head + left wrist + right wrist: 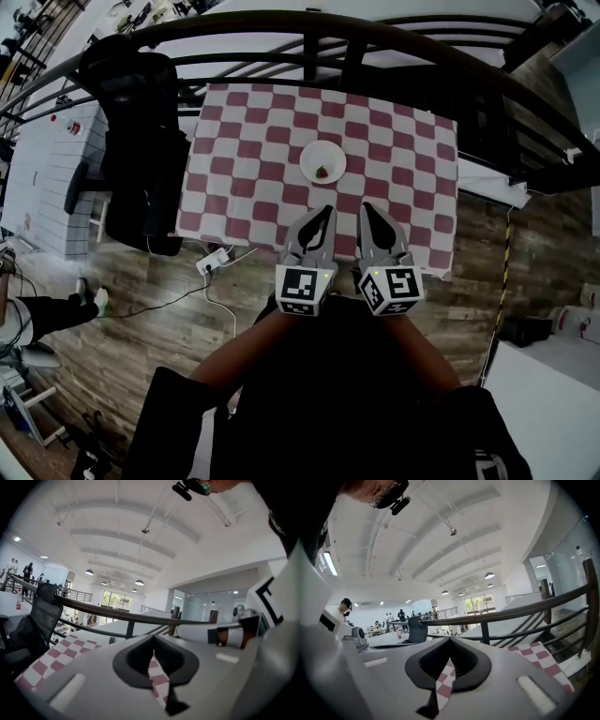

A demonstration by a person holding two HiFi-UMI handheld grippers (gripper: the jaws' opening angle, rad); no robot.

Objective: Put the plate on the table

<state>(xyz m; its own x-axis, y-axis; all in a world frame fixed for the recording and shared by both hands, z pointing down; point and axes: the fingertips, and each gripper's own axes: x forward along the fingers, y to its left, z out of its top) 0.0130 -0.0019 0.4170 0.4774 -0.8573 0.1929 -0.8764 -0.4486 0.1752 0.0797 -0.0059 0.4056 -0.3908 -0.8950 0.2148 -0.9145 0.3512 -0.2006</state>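
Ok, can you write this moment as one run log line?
small round white plate on red-and-white checked tablecloth | left hand-held gripper shut, empty | right hand-held gripper shut, empty | both apart from plate

Our left gripper (pixel 324 212) and right gripper (pixel 367 207) look alike: pale grey shells tapering to a point, with black pads lining the jaws. At the back of each sits a white cube printed with black square markers, the left cube (pixel 305 289) and the right cube (pixel 392 286), and a small green light shows at each one's upper edge. In the gripper views each grey jaw bears a pale oblong inset (pixel 65 693). We wear a dark top (pixel 356 394).
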